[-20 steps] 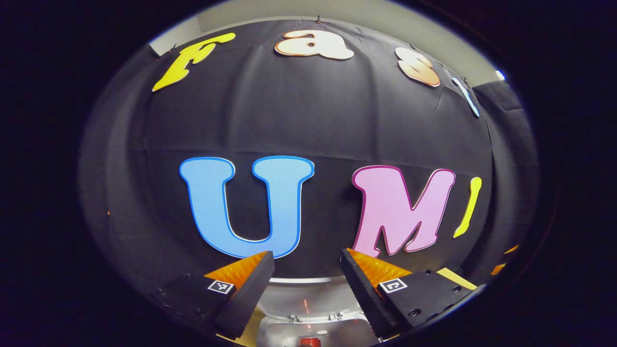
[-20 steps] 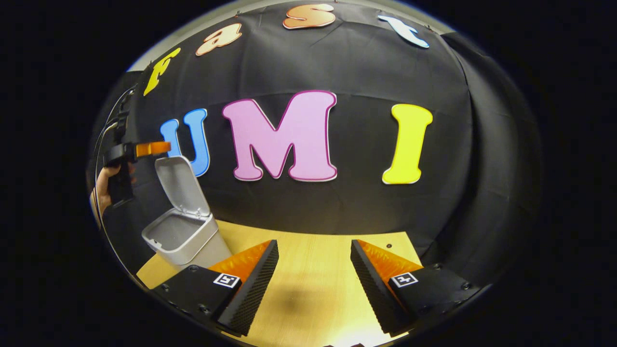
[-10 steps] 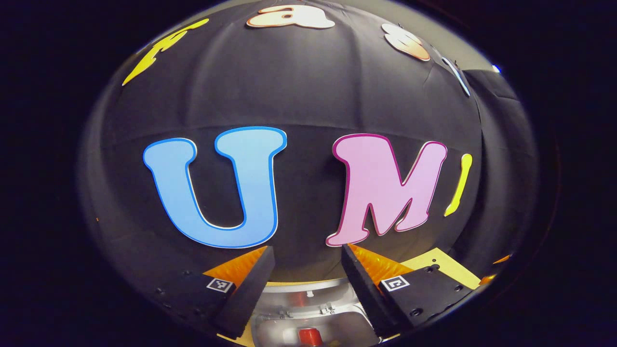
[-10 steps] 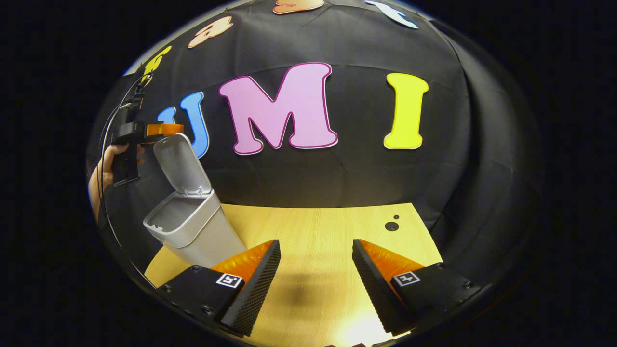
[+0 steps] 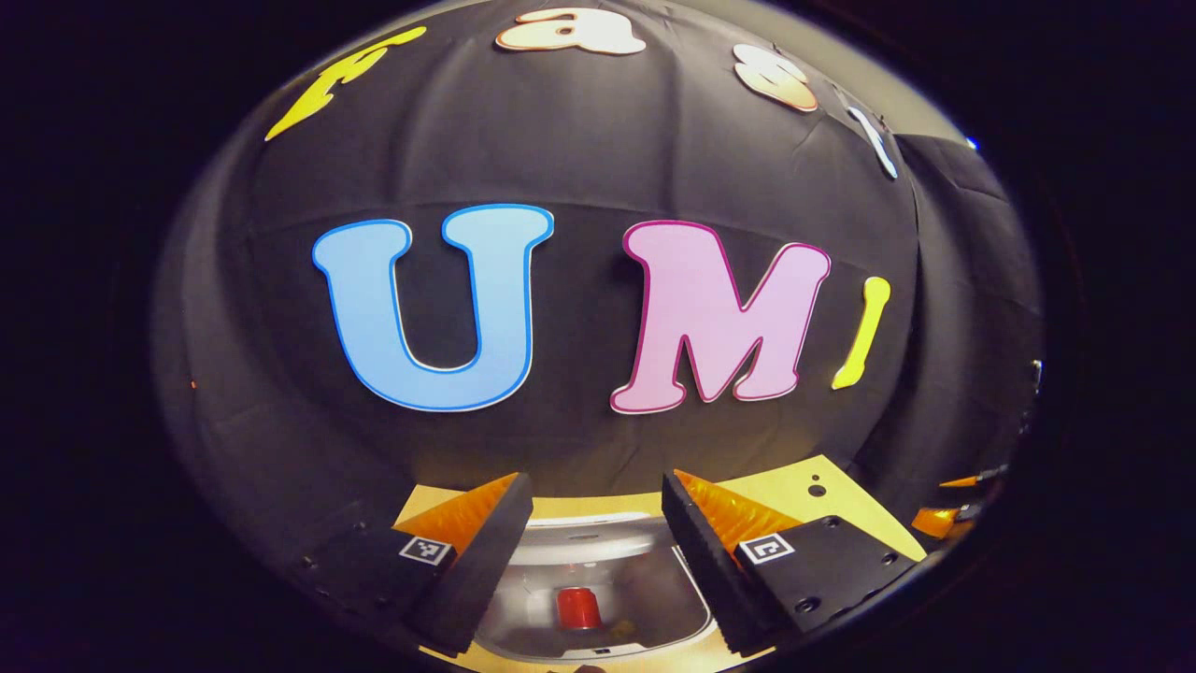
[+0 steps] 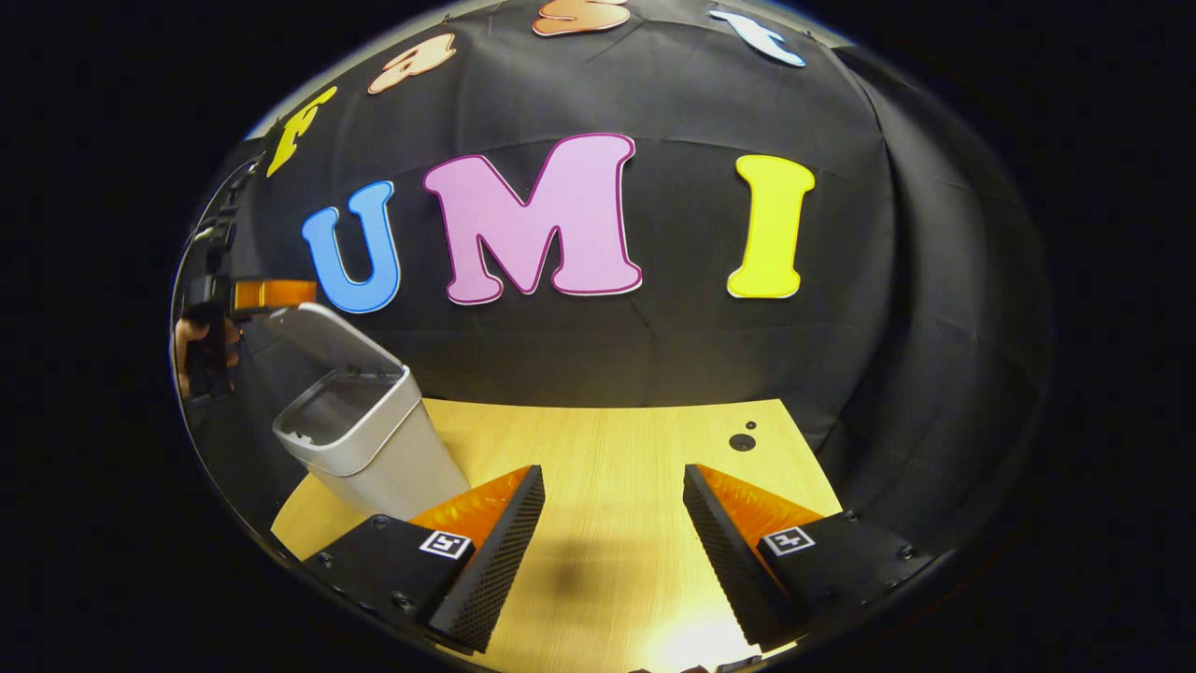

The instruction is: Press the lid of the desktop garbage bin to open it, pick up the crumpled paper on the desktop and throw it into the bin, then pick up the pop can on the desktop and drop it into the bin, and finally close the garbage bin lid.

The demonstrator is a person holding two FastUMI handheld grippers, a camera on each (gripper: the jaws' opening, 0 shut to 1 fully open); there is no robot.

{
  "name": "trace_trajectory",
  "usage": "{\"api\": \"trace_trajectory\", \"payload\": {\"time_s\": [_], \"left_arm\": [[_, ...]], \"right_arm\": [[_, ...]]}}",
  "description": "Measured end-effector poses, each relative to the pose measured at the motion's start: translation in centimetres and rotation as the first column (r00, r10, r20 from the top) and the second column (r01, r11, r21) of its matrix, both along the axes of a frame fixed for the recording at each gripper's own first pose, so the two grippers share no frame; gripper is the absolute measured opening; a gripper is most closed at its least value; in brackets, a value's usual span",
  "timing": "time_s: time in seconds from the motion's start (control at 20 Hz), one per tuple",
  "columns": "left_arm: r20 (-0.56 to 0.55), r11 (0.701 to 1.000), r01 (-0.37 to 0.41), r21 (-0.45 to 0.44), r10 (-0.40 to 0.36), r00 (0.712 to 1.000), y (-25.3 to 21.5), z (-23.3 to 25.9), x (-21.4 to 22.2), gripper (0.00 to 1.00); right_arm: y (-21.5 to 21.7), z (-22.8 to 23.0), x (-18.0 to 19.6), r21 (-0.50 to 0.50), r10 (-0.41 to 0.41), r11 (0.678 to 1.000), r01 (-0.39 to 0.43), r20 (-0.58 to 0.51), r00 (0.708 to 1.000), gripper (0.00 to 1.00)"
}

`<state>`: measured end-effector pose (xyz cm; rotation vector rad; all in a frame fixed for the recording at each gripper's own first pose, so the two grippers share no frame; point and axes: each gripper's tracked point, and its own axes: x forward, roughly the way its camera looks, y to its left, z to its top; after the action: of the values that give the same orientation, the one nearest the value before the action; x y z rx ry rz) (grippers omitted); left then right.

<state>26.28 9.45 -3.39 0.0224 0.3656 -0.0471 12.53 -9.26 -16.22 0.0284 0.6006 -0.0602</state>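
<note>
- Left gripper view: rides just above the open garbage bin [image 5: 598, 598], looking down past its fingers and out at the booth wall.
- Right gripper view: low over the bench [image 6: 607, 449], facing the wall.
- Shared: the bin [image 6: 360, 439], at the bench's left edge.

We count one garbage bin [image 6: 360, 449], one lid [image 6: 318, 338], one pop can [image 5: 579, 608] inside, two grippers, one hand [image 6: 192, 346].

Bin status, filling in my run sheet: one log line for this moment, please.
stage: closing lid | bin: lid half down | pop can: inside bin | left gripper: on lid | right gripper: open, idle
</note>
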Motion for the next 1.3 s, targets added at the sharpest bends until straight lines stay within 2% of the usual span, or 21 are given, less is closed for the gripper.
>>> {"api": "trace_trajectory", "payload": {"time_s": [0.15, 0.35, 0.65, 0.7, 0.8, 0.95, 1.1, 1.3], "left_arm": [[0.018, 0.999, -0.001, -0.033, 0.001, 1.0, -0.2, -2.1, -2.4, 0.93], [0.011, 0.999, -0.01, 0.03, 0.009, 1.0, -0.2, -6.1, -4.6, 0.93], [-0.061, 0.998, -0.028, 0.048, 0.03, 0.998, 0.0, -11.8, -6.9, 0.95], [-0.03, 0.998, -0.026, 0.054, 0.027, 0.999, 0.0, -11.2, -6.8, 0.96], [-0.049, 0.997, -0.026, 0.073, 0.029, 0.998, 0.0, -11.9, -7.0, 0.96], [-0.008, 0.998, -0.037, 0.055, 0.038, 0.999, 0.1, -12.2, -7.1, 0.97], [0.003, 0.996, -0.042, 0.084, 0.042, 0.999, 0.0, -13.2, -7.3, 0.98], [0.013, 0.996, -0.036, 0.085, 0.035, 0.999, -0.1, -12.2, -7.2, 0.98]], "right_arm": [[0.2, 0.5, -0.9, -0.009, -0.019, 1.0, 0.019, 0.033, 0.999, 0.96], [1.5, 0.3, -2.8, 0.003, -0.036, 0.999, 0.036, 0.039, 0.999, 0.96], [3.6, 0.9, -5.9, -0.088, 0.008, 0.996, -0.002, 0.07, 0.998, 0.96], [4.0, 0.8, -6.4, -0.085, 0.005, 0.996, 0.001, 0.068, 0.998, 0.96], [4.6, 1.0, -7.3, -0.087, -0.003, 0.996, 0.009, 0.068, 0.998, 0.96], [5.2, 1.8, -8.4, -0.14, 0.011, 0.99, 0.004, 0.103, 0.995, 0.96], [6.2, 1.9, -9.3, -0.132, 0.019, 0.991, -0.005, 0.105, 0.994, 0.96], [6.6, 2.3, -9.4, -0.124, 0.018, 0.992, -0.003, 0.124, 0.992, 0.97]]}}
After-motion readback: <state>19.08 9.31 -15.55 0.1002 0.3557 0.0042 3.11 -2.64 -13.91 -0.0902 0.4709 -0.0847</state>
